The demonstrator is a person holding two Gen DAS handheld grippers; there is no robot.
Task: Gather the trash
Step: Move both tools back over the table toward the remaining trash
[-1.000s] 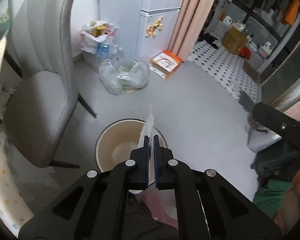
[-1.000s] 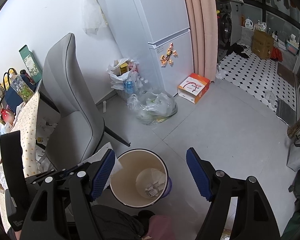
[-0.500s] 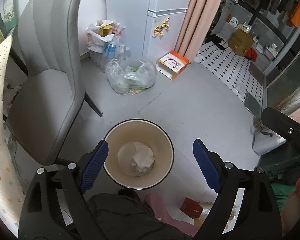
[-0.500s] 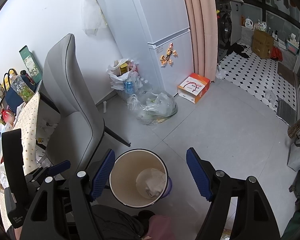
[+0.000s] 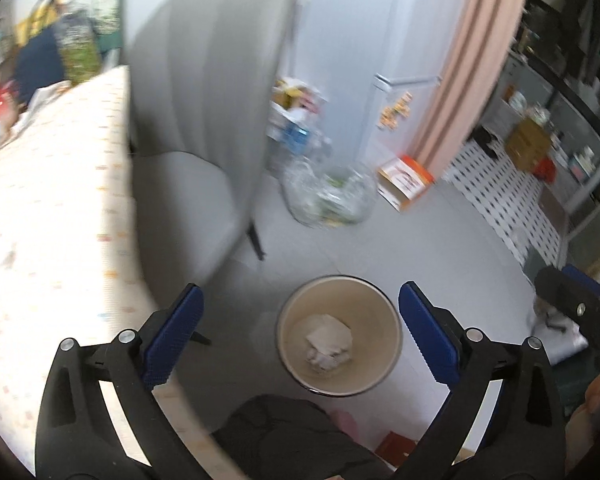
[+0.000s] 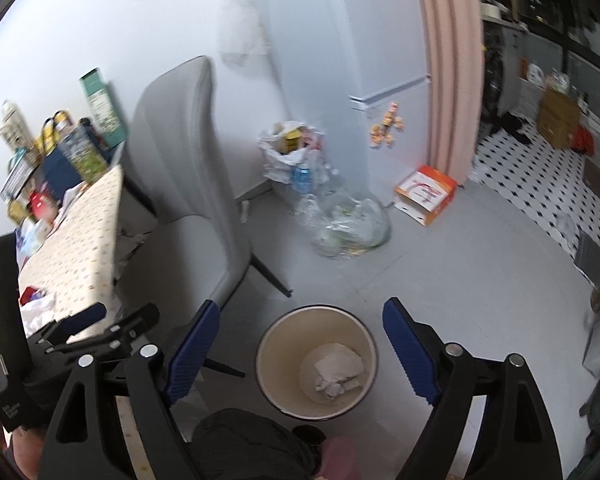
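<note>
Left wrist view: left gripper (image 5: 300, 334) opening, empty, bin (image 5: 339, 336) below – table trash (image 6: 36, 304) lies left, nearer it than the empty, opening right gripper (image 6: 300, 346)

A grey chair (image 6: 188, 184) stands at ten o'clock beside the worktop (image 6: 80, 232) with its dotted cloth. A white fridge (image 6: 364, 60) rises at twelve, a pink curtain (image 6: 452, 60) at one, and an orange-and-white box (image 6: 426, 194) on the floor below it.
</note>
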